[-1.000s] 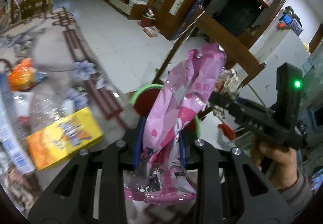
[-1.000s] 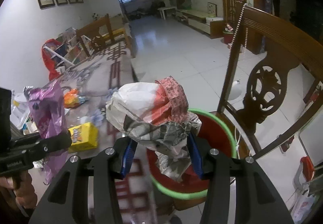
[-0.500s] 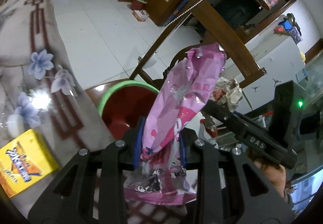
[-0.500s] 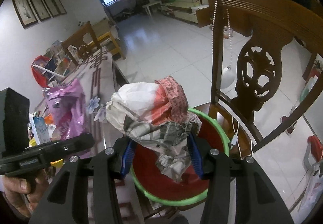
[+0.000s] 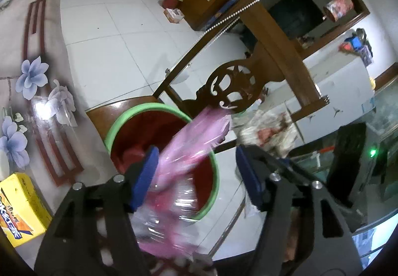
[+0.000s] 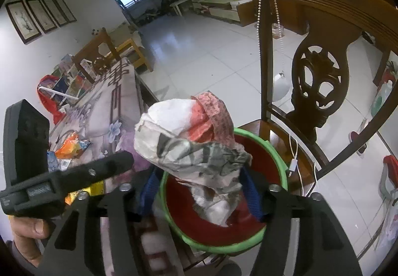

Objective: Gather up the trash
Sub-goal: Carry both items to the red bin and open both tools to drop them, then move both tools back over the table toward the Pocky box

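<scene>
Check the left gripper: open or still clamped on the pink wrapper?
Opening. The left gripper has blue pads spread wide; the blurred pink wrapper touches only one pad, above the red bin.

Both wrist cameras look steeply down along their own fingers, close above the red bin (image 5: 159, 136) on the wooden chair (image 6: 321, 86). They share bin, chair and table edge (image 5: 22, 57); the right view also takes in the left gripper (image 6: 119, 164) beside it.

The chair back (image 6: 321, 82) rises just behind the open bin (image 6: 278, 151).
</scene>
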A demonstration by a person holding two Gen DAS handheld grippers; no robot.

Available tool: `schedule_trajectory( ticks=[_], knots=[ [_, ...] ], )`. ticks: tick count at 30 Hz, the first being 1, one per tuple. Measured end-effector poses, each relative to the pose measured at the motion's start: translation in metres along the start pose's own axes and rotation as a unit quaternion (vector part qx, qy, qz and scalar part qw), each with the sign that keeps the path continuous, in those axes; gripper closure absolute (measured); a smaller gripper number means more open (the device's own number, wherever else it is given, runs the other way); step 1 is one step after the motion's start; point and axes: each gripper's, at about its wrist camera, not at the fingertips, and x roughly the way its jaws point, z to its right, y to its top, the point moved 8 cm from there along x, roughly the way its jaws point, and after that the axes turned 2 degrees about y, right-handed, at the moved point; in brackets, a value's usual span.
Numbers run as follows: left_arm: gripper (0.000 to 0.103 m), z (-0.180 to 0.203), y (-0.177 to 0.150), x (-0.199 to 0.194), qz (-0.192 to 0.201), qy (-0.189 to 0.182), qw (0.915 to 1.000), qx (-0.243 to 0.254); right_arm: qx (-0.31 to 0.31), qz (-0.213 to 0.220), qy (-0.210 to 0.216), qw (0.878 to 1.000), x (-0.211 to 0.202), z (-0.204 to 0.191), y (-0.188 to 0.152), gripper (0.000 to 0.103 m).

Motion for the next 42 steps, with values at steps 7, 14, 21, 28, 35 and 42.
schedule_trajectory(
  ticks=[7,14,21,28,35,42],
  knots=[
    [0.016,-0.017,0.002,-0.013,0.018,0.015,0.9996,-0.016,-0.013,0.007,-0.016,1.0,-0.002,-0.003,0.001,0.014],
    [0.006,-0.034,0.0,-0.039,0.038,0.042,0.9981,-0.022,-0.032,0.011,-0.022,0.999,0.0,-0.015,0.004,0.007],
    [0.006,-0.041,-0.016,-0.08,0.06,0.071,0.9957,0.001,-0.052,0.02,-0.011,0.998,-0.002,-0.045,0.008,0.007],
    [0.006,-0.073,-0.04,-0.144,0.091,0.115,0.9892,0.007,-0.087,0.007,0.04,0.995,0.008,-0.117,-0.014,0.007],
    [0.006,-0.125,-0.078,-0.22,0.126,0.162,0.9784,-0.026,-0.159,0.005,0.067,0.985,0.01,-0.188,-0.031,0.007],
    [0.006,-0.171,-0.113,-0.277,0.146,0.211,0.9654,-0.048,-0.196,-0.003,0.1,0.975,0.013,-0.243,-0.049,0.007]
  ],
)
